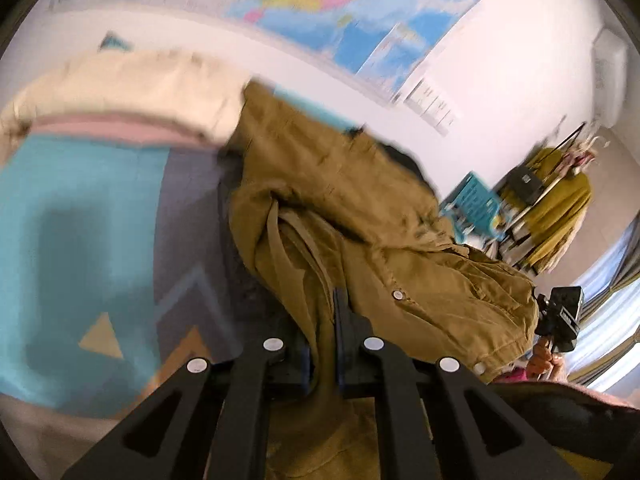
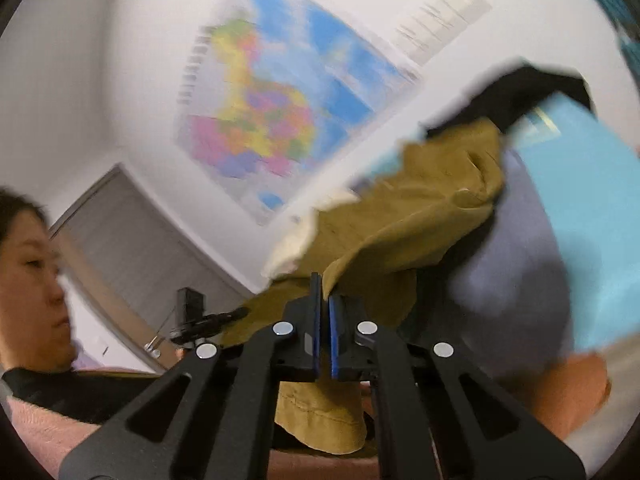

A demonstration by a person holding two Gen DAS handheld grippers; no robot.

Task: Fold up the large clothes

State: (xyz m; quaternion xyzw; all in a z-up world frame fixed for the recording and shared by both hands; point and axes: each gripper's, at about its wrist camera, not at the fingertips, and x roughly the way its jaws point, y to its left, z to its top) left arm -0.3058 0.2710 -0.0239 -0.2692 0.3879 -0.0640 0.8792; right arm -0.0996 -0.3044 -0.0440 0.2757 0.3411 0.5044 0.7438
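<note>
A mustard-brown corduroy jacket (image 1: 360, 216) with metal snap buttons hangs lifted off a patterned blue and grey mat (image 1: 80, 216). My left gripper (image 1: 326, 304) is shut on a fold of its cloth, which runs down between the two fingers. In the right wrist view the same jacket (image 2: 420, 208) stretches away toward the mat (image 2: 592, 220), and my right gripper (image 2: 325, 284) is shut on its edge, with a flap hanging below the fingers. The other hand-held gripper (image 1: 560, 320) shows at the jacket's far corner in the left wrist view.
A cream and pink bundle of folded clothes (image 1: 120, 96) lies at the mat's far side. A coloured map (image 2: 280, 112) hangs on the white wall. A rack with yellow clothing (image 1: 560, 208) stands at the right. A person (image 2: 36, 260) in a pink sleeve is close on the left.
</note>
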